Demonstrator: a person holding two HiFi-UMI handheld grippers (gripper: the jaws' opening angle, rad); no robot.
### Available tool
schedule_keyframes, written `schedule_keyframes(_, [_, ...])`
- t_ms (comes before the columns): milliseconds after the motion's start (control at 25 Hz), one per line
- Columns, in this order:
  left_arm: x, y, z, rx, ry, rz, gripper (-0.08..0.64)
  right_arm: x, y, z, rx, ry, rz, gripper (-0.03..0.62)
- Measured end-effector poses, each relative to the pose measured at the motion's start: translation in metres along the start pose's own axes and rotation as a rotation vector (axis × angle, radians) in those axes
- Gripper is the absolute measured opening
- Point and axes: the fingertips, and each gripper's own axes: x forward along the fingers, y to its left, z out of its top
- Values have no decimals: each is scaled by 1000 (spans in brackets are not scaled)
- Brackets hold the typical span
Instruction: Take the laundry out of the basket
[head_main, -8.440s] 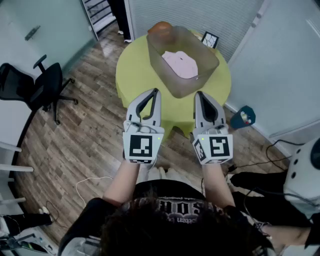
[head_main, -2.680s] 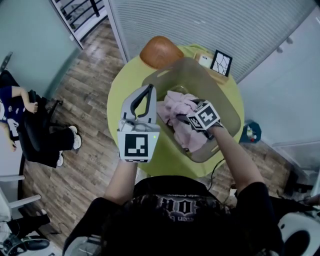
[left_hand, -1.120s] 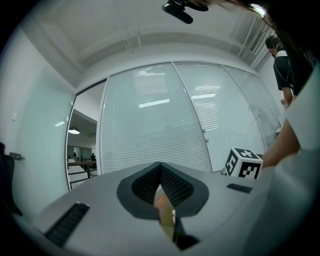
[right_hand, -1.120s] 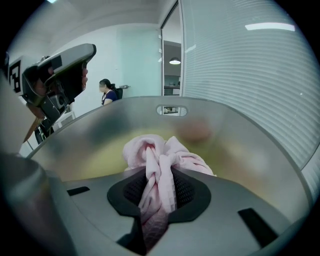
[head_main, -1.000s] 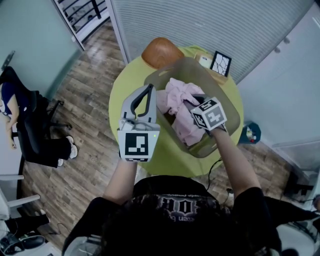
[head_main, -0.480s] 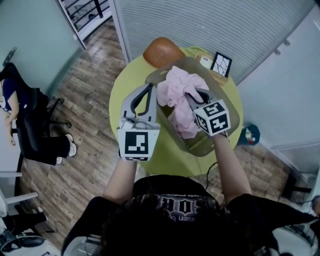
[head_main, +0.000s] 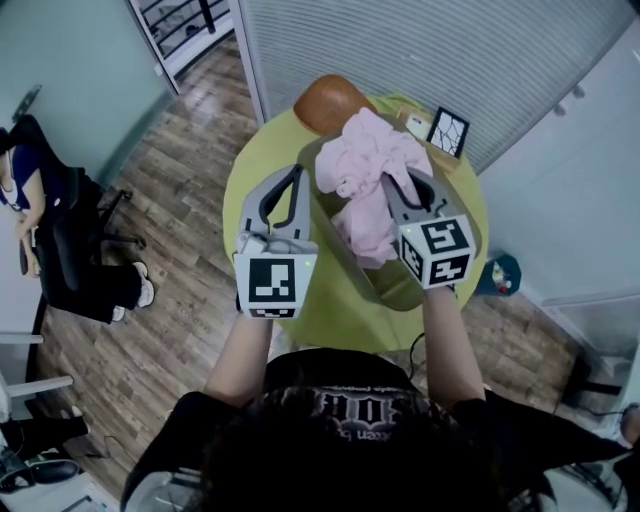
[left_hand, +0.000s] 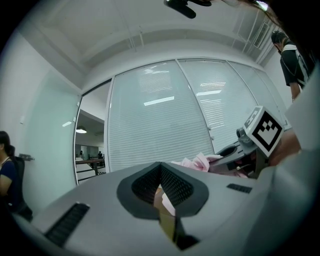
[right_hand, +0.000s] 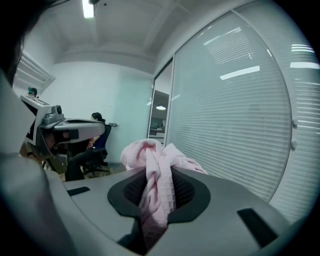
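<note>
An office room with a wood-plank floor (head_main: 180, 200) and a wall of pale blinds (head_main: 400, 50). A round yellow-green table (head_main: 262, 165) carries a translucent basket (head_main: 400, 285) toward its right edge. Pink waffle-textured laundry (head_main: 365, 170), bunched and creased, hangs over the basket. The right gripper (right_hand: 157, 195) has its jaws clamped on a twisted fold of the cloth. The left gripper (left_hand: 160, 185), jaws pressed together with nothing between them, hovers by the table's left edge.

left gripper's (head_main: 289, 180) jaws together, right gripper's (head_main: 397, 187) jaws clamped on laundry (head_main: 365, 158).
</note>
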Motion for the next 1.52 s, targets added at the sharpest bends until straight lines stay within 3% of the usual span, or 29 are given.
schedule_keyframes(360, [-6, 10, 8, -2, 16, 30, -2, -14, 15, 55, -58, -123, 0, 81])
schedule_keyframes(800, [-15, 42, 52, 22, -53, 114, -2, -22, 38, 122, -109, -257, 48, 81])
schedule_keyframes(1160, [-56, 104, 97, 38, -102, 202, -2, -18, 95, 191, -153, -347, 107, 81])
schedule_keyframes(1520, [-85, 111, 112, 70, -118, 268, -2, -29, 118, 219, -166, -440, 181, 80])
